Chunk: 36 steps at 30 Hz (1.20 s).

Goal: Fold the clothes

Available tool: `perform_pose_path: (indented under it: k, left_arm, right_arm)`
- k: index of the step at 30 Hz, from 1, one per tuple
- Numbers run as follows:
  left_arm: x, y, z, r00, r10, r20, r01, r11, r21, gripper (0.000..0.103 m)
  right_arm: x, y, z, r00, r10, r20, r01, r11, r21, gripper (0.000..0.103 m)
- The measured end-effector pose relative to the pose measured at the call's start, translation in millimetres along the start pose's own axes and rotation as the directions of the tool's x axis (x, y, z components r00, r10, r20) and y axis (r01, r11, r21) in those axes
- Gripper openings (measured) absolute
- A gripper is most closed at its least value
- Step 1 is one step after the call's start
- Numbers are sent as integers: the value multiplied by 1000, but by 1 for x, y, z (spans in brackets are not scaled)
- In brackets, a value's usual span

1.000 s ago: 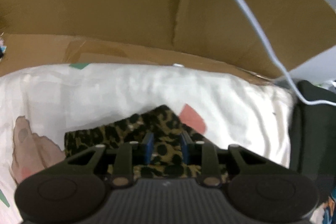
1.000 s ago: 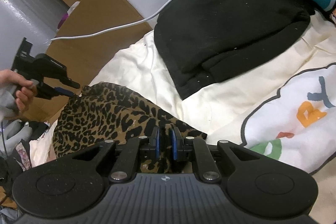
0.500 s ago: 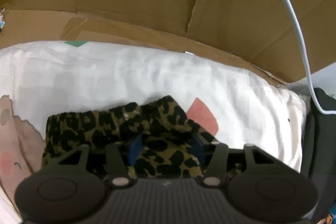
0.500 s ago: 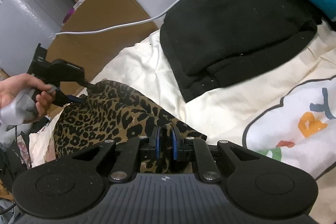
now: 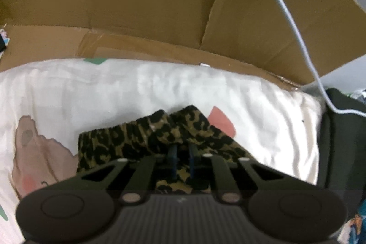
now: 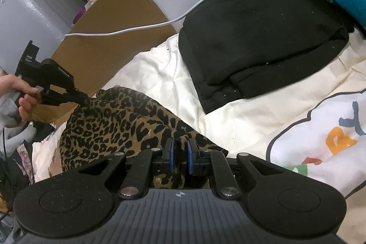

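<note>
We found the leopard garment (image 6: 119, 120) lying bunched on the cream bedding (image 6: 160, 74), near its cardboard-side edge, with a black garment (image 6: 263, 38) well apart beyond it. The right gripper (image 6: 180, 158) was clenched on a fold of leopard cloth at the near corner; the fabric showed between its blue pads (image 6: 170, 158), pressed on both sides. The left gripper (image 5: 183, 158) pointed steeply down at the far end of the same garment. Its jaws were closing, with leopard cloth between them, and the blue pads (image 5: 173, 157) stood close together on a raised fold. From the right wrist view we saw the left gripper (image 6: 81, 98) held by a hand (image 6: 16, 95), its tips buried in the garment's upper edge. Behind the bedding stood a flattened cardboard box (image 5: 160, 4), with a white cable (image 5: 295, 24) running across it. The bedding carried a pink print (image 5: 220, 121) just beside the leopard cloth, and coloured letters (image 6: 340, 136) on a white patch to the right
</note>
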State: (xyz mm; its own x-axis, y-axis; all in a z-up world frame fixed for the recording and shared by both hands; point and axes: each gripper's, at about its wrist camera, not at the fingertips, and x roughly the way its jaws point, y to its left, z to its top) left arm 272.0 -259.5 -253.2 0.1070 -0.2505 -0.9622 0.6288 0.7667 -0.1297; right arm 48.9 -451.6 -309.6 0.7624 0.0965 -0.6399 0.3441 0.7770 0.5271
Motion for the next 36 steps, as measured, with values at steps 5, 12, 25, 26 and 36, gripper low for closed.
perform_pose_path:
  k: [5, 12, 25, 26, 36]
  left_arm:
    - [7, 2, 7, 1000, -29, 2, 29, 999, -42, 10]
    - [-3, 3, 14, 996, -91, 19, 93, 992, -86, 8]
    - [18, -1, 15, 982, -179, 57, 183, 979, -91, 7]
    - [22, -1, 14, 982, -181, 61, 186, 978, -91, 7]
    - [20, -13, 3, 979, -194, 57, 192, 981, 34, 28]
  right_arm:
    - [6, 0, -1, 1000, 6, -22, -5, 1000, 19, 12]
    - [0, 3, 5, 1000, -1, -8, 1, 1000, 9, 3]
    - [-19, -6, 1, 997, -74, 37, 73, 997, 25, 2]
    - [-17, -7, 0, 997, -76, 30, 75, 997, 30, 2]
    - [-21, -6, 3, 990, -135, 34, 134, 990, 43, 12]
